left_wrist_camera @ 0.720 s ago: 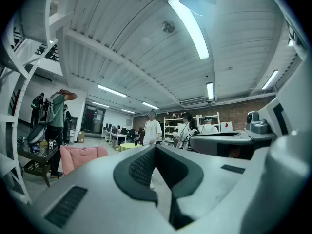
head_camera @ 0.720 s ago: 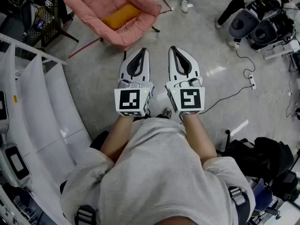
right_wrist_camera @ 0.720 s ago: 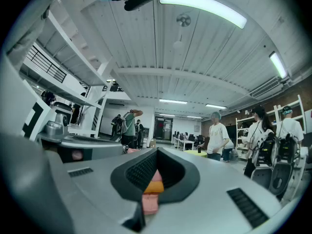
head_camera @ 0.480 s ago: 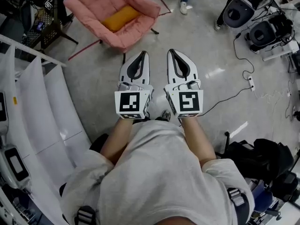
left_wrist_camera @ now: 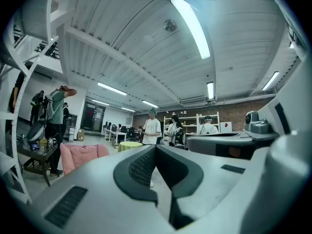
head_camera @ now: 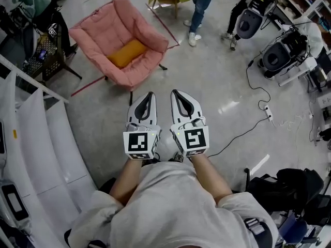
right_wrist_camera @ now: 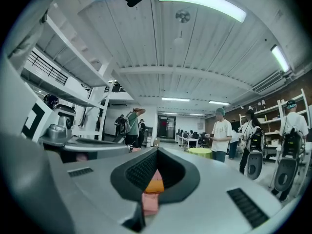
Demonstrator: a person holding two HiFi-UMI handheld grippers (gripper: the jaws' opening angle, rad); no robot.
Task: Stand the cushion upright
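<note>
An orange cushion (head_camera: 126, 53) lies flat on the seat of a pink padded chair (head_camera: 150, 35) on the floor ahead. Both grippers are held level, side by side, just short of the chair's near edge. The left gripper (head_camera: 150, 94) is shut and holds nothing. The right gripper (head_camera: 174, 93) is also shut and empty. In the left gripper view the pink chair (left_wrist_camera: 80, 155) shows low at the left, beyond the left gripper (left_wrist_camera: 156, 147). In the right gripper view the orange cushion (right_wrist_camera: 155, 185) shows through the loop of the right gripper (right_wrist_camera: 157, 152).
White curved panels (head_camera: 41, 133) run along the left. A black crate on a stand (head_camera: 49, 27) sits left of the chair. A person (head_camera: 199, 4) stands beyond it. Wheeled machines (head_camera: 282, 56), a cable with a power strip (head_camera: 269, 112) and black bags (head_camera: 289, 182) lie at the right.
The head view has tilted up, so the chair and the grippers sit lower in the picture. The two grippers have drawn closer together. Both stay shut.
</note>
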